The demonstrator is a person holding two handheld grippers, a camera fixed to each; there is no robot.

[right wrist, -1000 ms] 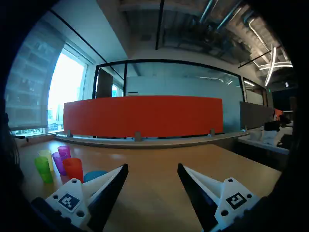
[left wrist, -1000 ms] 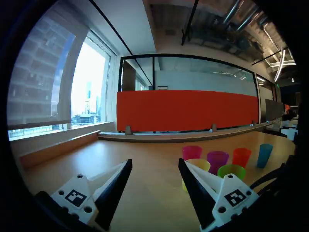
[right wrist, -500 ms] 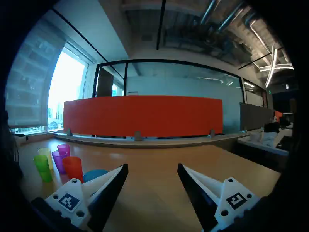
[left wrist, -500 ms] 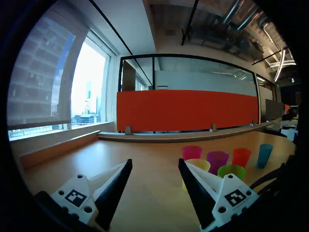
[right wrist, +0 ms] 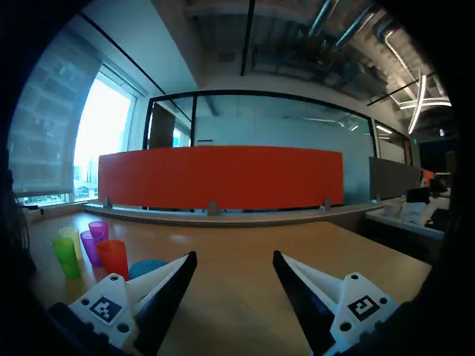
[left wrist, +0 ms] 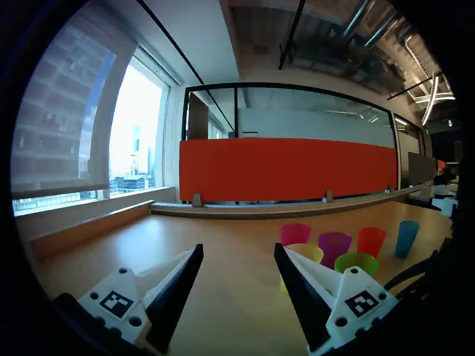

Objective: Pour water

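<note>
Left claw (left wrist: 238,247) is held apart with nothing between its fingers, low over the wooden worktop (left wrist: 225,228). Six plastic cups are seen upright on the worktop, ahead and to the right in the left gripper view: pink cup (left wrist: 295,232), yellow cup (left wrist: 310,252), purple cup (left wrist: 333,245), green cup (left wrist: 356,261), orange cup (left wrist: 371,240) and blue cup (left wrist: 407,237). The yellow cup is partly hidden behind that claw's right finger, and the green cup is just beside it. The blue cup is set a little apart, farthest right.

Right claw (right wrist: 234,255) is also held apart and empty, over bare worktop. In the right gripper view the cups are grouped at the left, with the blue cup partly covered by the claw's left finger. What the cups contain cannot be told.

A red divider panel (left wrist: 288,169) is fixed along the worktop's far edge. A bright window (left wrist: 138,136) is seen at the left.
</note>
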